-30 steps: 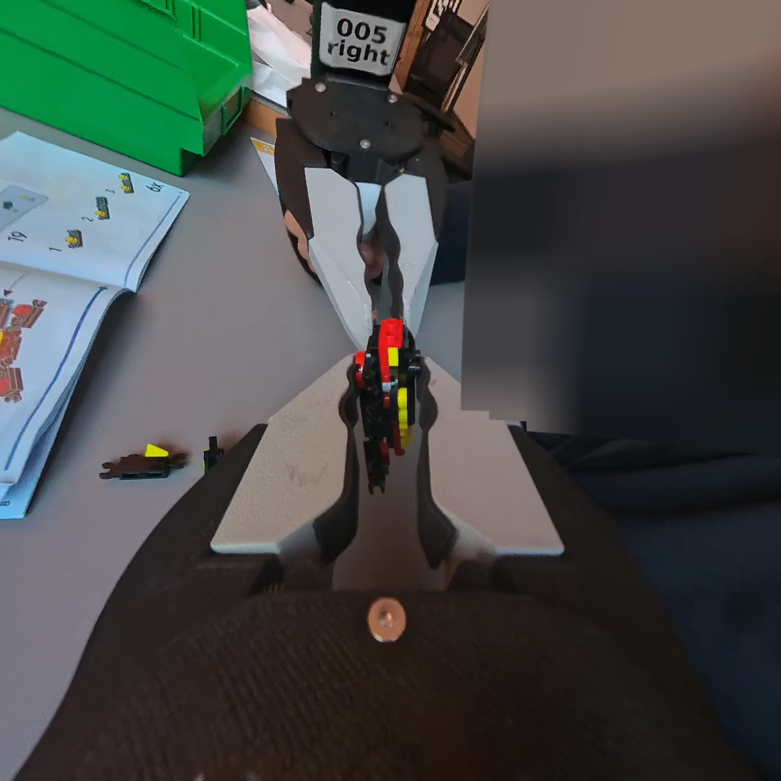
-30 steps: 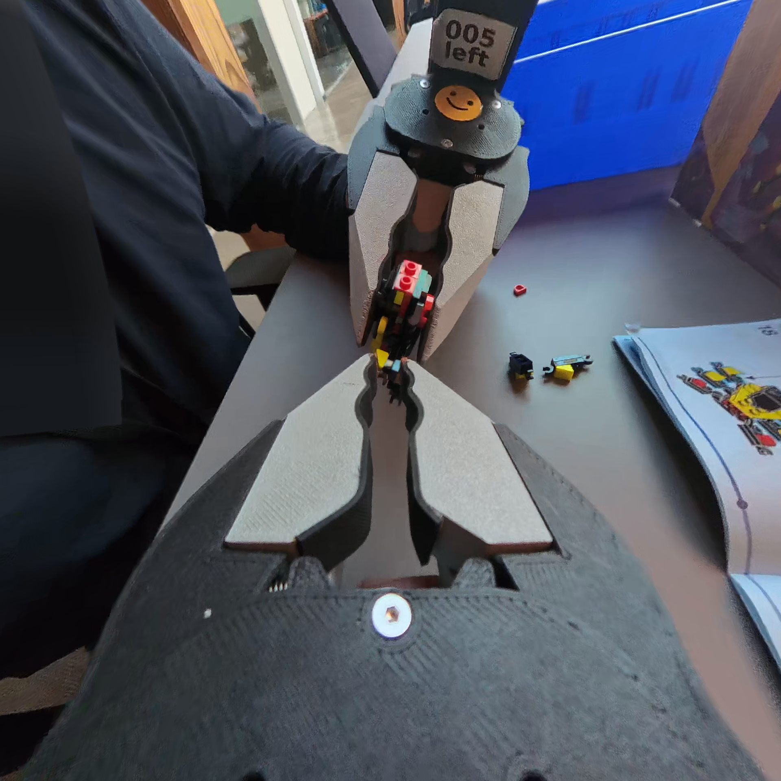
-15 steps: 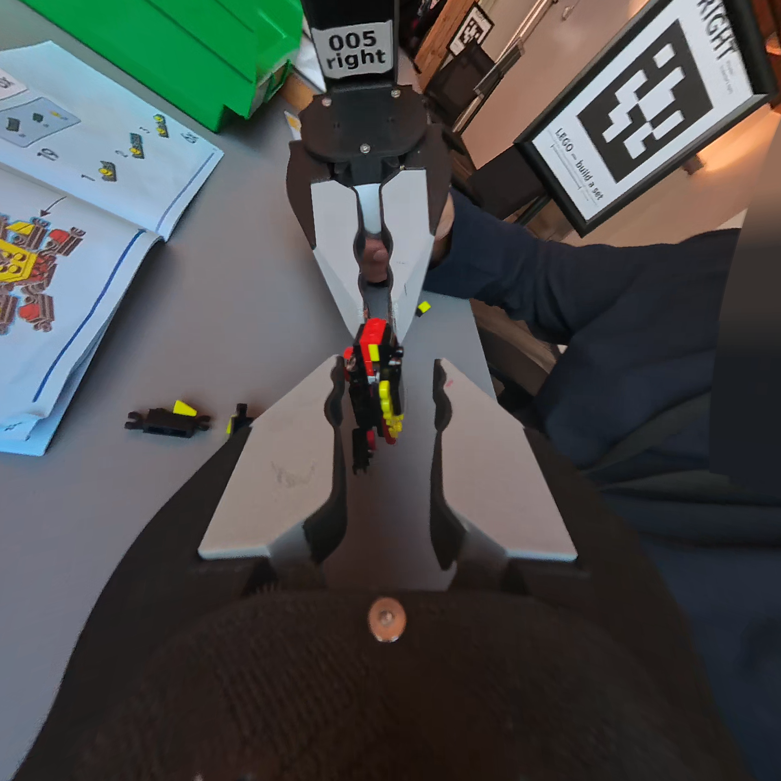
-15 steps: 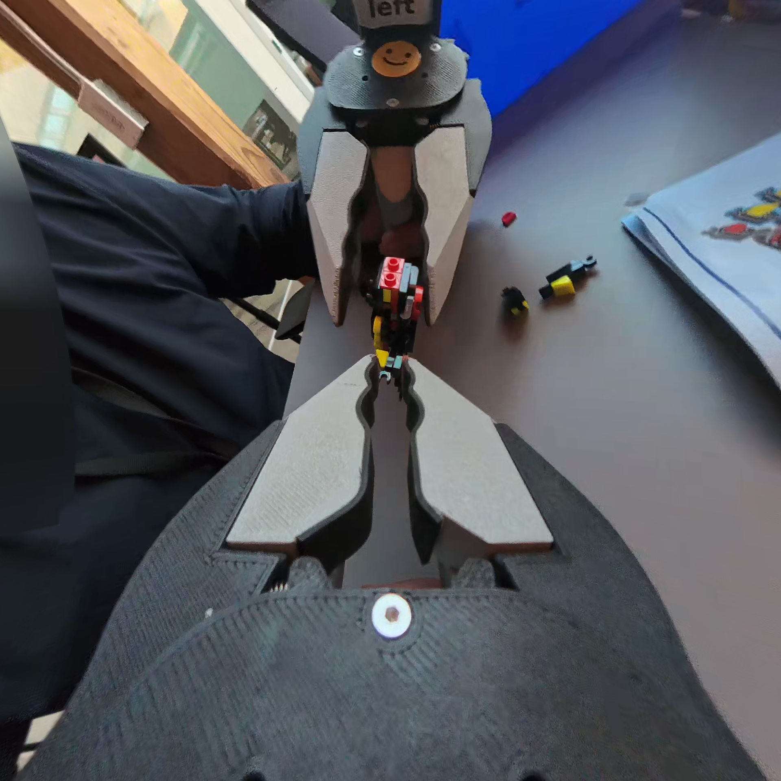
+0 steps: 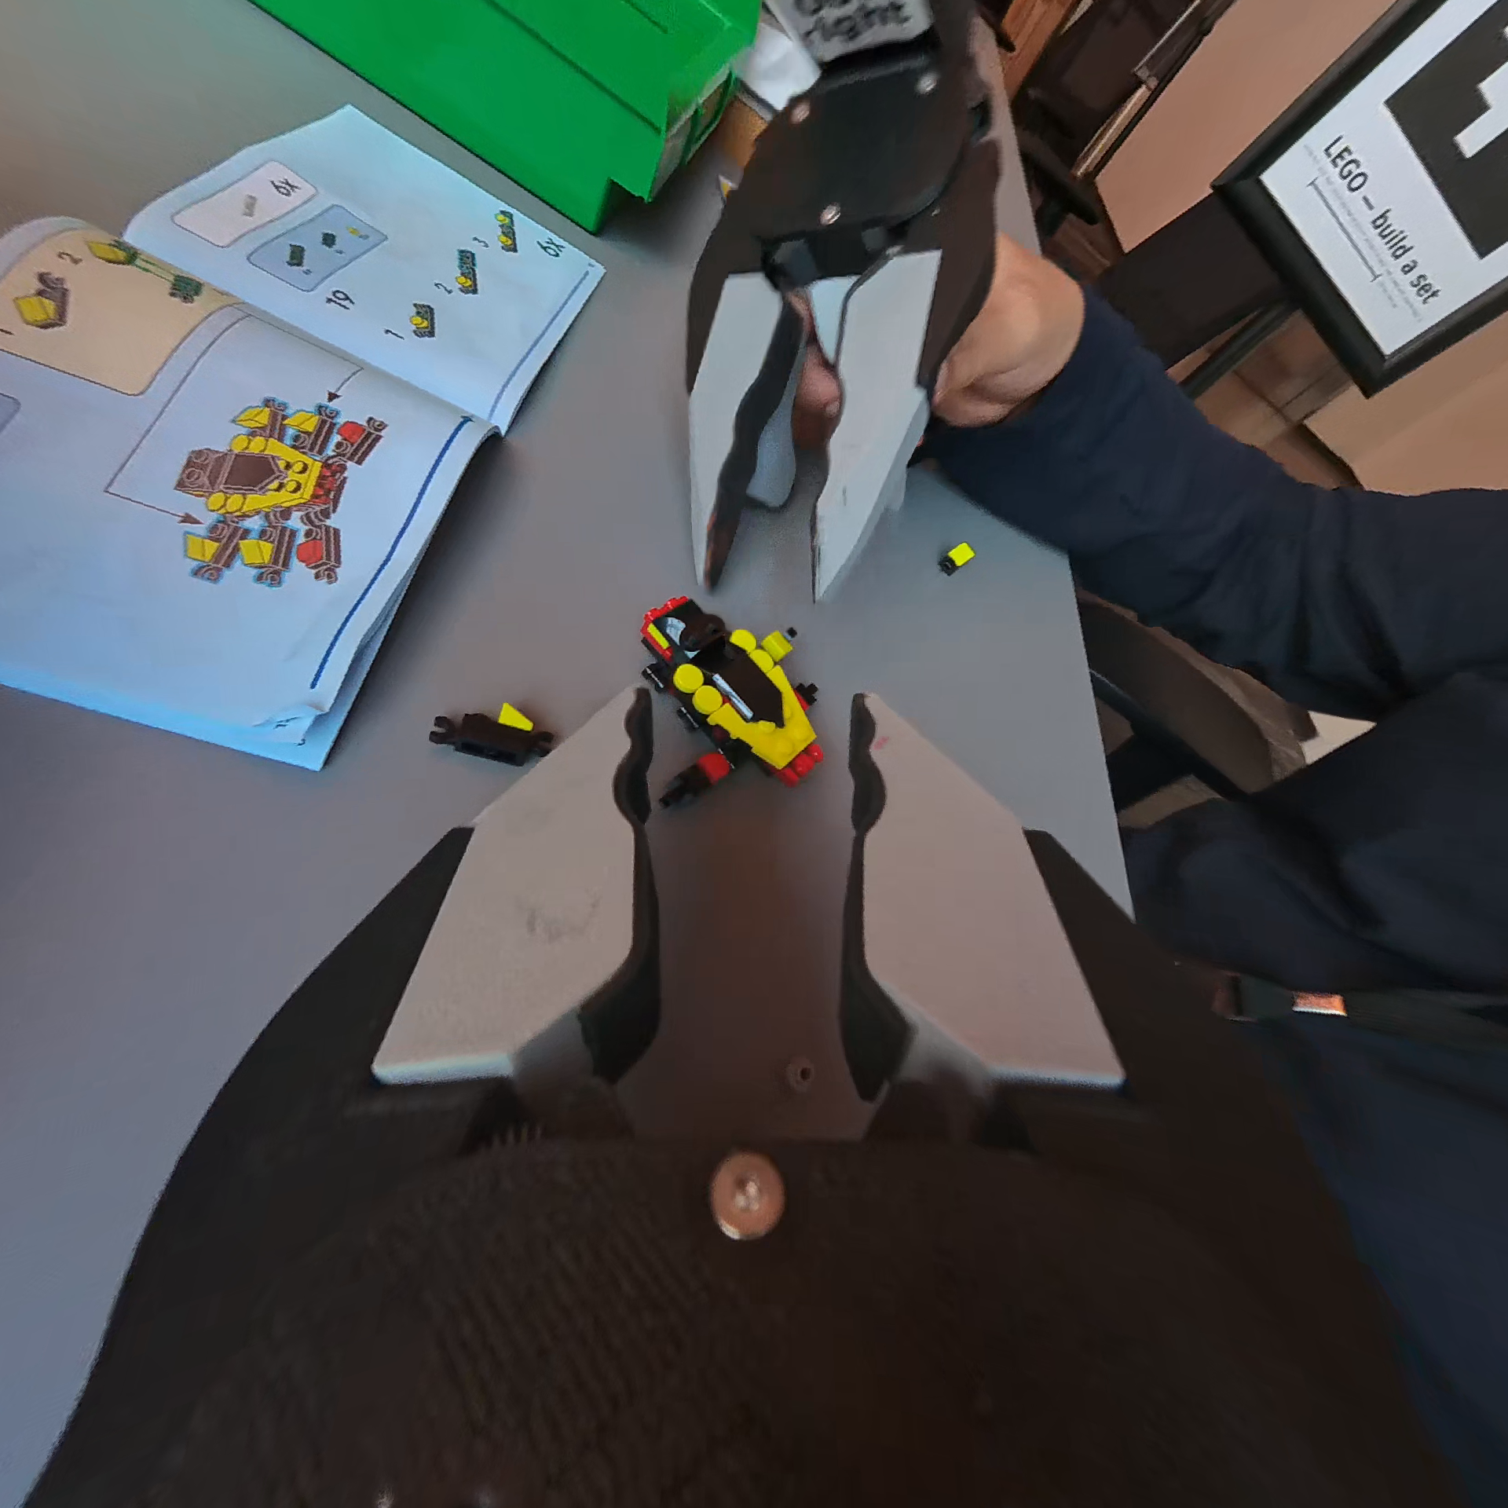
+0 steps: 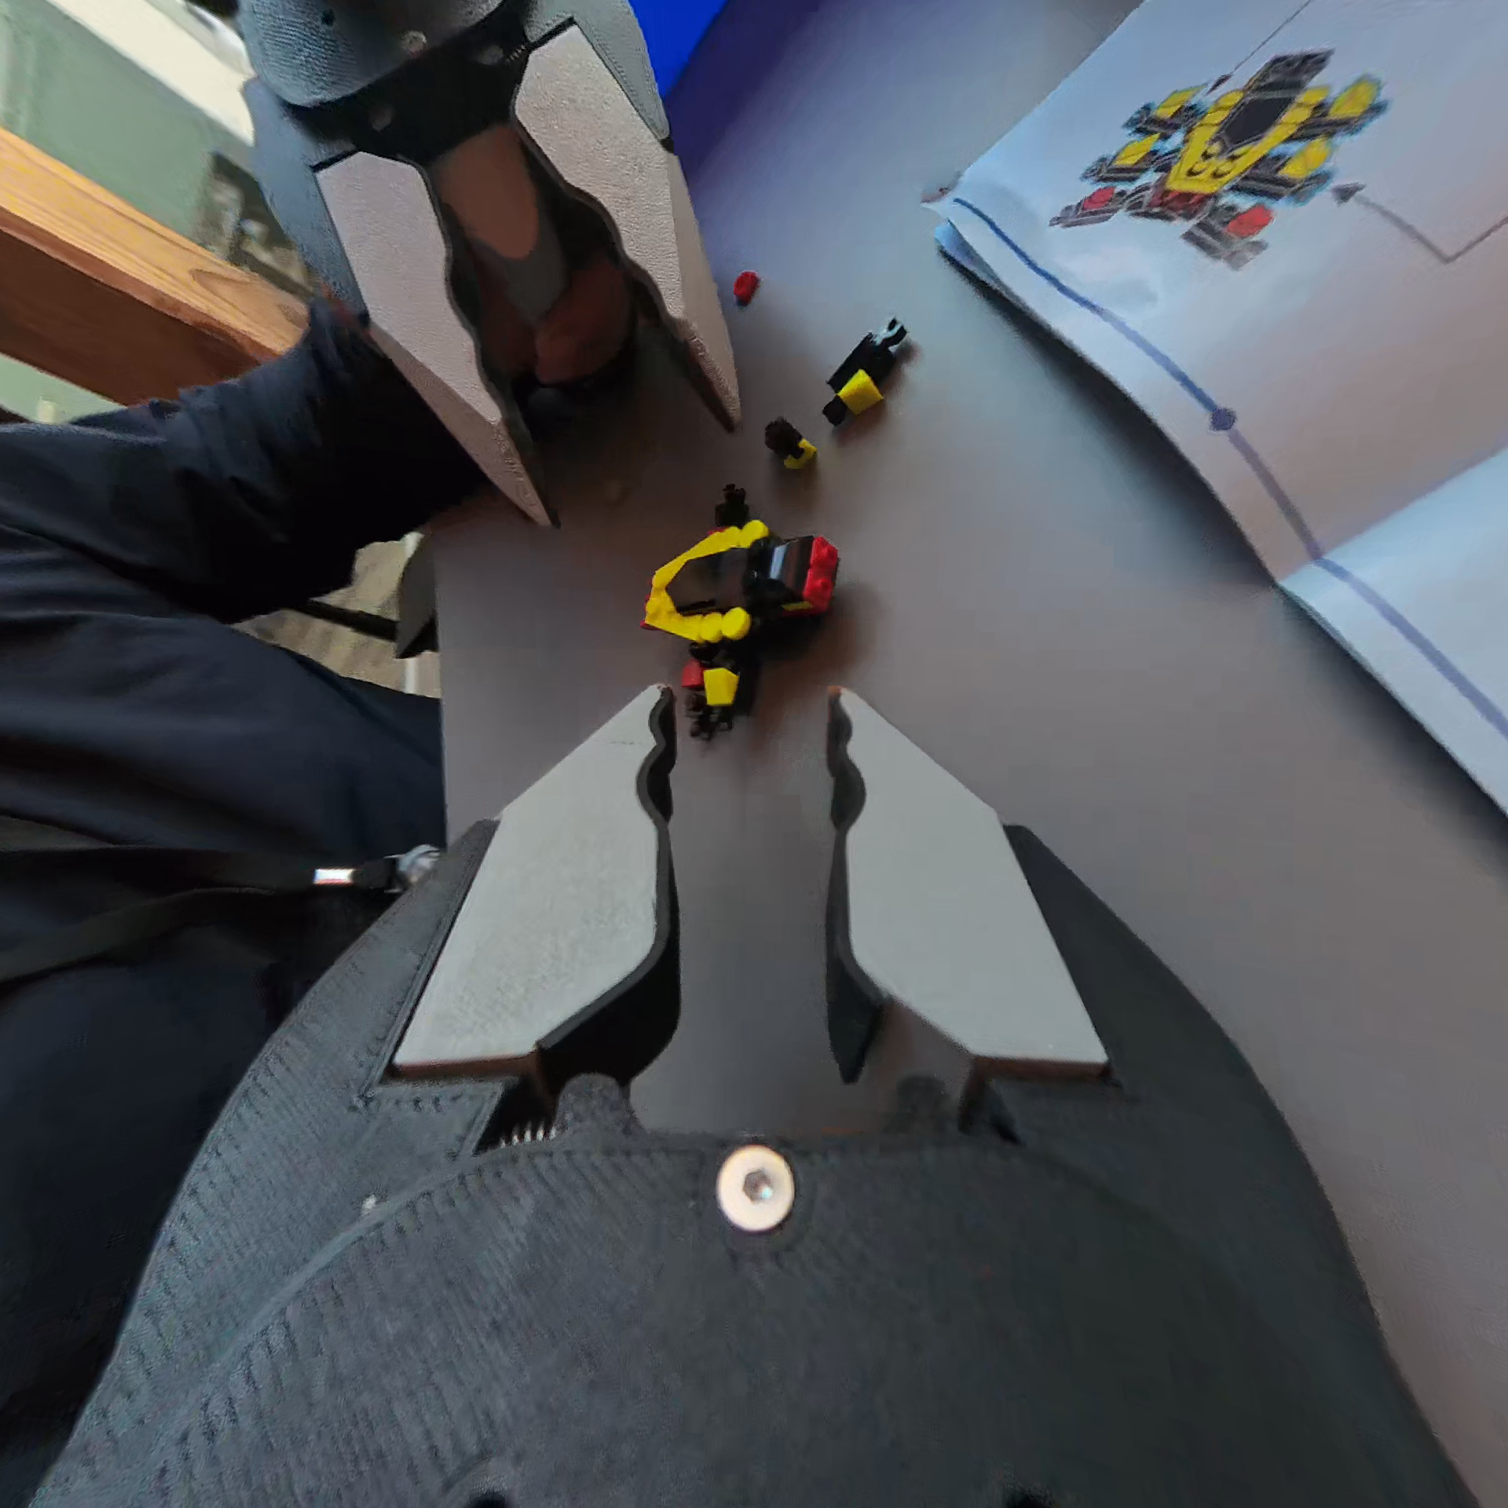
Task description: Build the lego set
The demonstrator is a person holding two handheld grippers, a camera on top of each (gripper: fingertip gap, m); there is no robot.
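Observation:
The small yellow, black and red lego model (image 5: 734, 706) lies on the grey table (image 5: 563, 563), free of both grippers. My left gripper (image 5: 751, 698) is open, with its fingertips on either side of the model's near end. My right gripper (image 5: 763, 583) is open just beyond the model's far end. In the right wrist view the model (image 6: 738, 596) lies just ahead of the open right gripper (image 6: 747, 694), and the open left gripper (image 6: 636, 467) hangs beyond it to the left.
A black piece with a yellow wedge (image 5: 490, 730) and a tiny yellow and black piece (image 5: 956, 557) lie near the model. An open instruction booklet (image 5: 245, 457) and a green bin (image 5: 530, 82) are to the left. A red stud (image 6: 745, 286) lies farther off. The table edge and a person's dark sleeve (image 5: 1224, 530) are close on the right. My right fingertips sit around 6 cm from my left ones.
Both grippers held the model between them in the air. Both have now opened and drawn apart, and the model lies flat on the table.

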